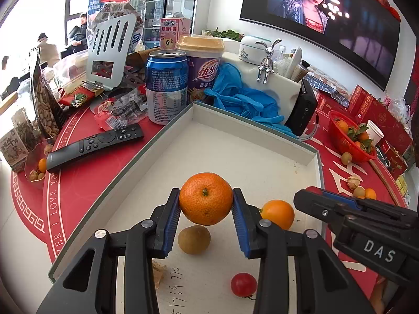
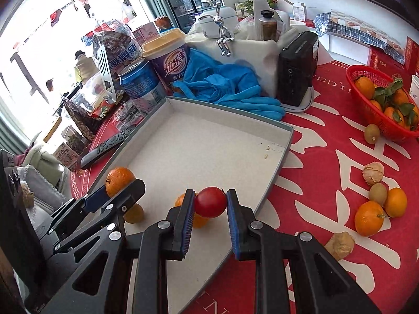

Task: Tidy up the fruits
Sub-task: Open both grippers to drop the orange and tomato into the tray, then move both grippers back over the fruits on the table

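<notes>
My left gripper (image 1: 206,202) is shut on a mandarin orange (image 1: 205,202) and holds it above the white tray (image 1: 235,141). Below it in the tray lie a kiwi (image 1: 194,239), a small orange (image 1: 278,214) and a red cherry tomato (image 1: 243,284). In the right wrist view my right gripper (image 2: 210,202) has its pads against a red cherry tomato (image 2: 210,202) over the tray (image 2: 199,144); in the left wrist view that tomato lies on the tray floor. The left gripper with the mandarin (image 2: 119,180) shows at the left there.
A red basket of mandarins (image 2: 385,102) stands at the right, with loose oranges (image 2: 368,218), kiwis (image 2: 371,133) and husked fruits (image 2: 373,173) on the red tablecloth. Behind the tray are blue gloves (image 2: 222,83), a can (image 1: 167,86), a cup (image 1: 200,62), a remote (image 1: 95,142) and a black radio (image 2: 296,70).
</notes>
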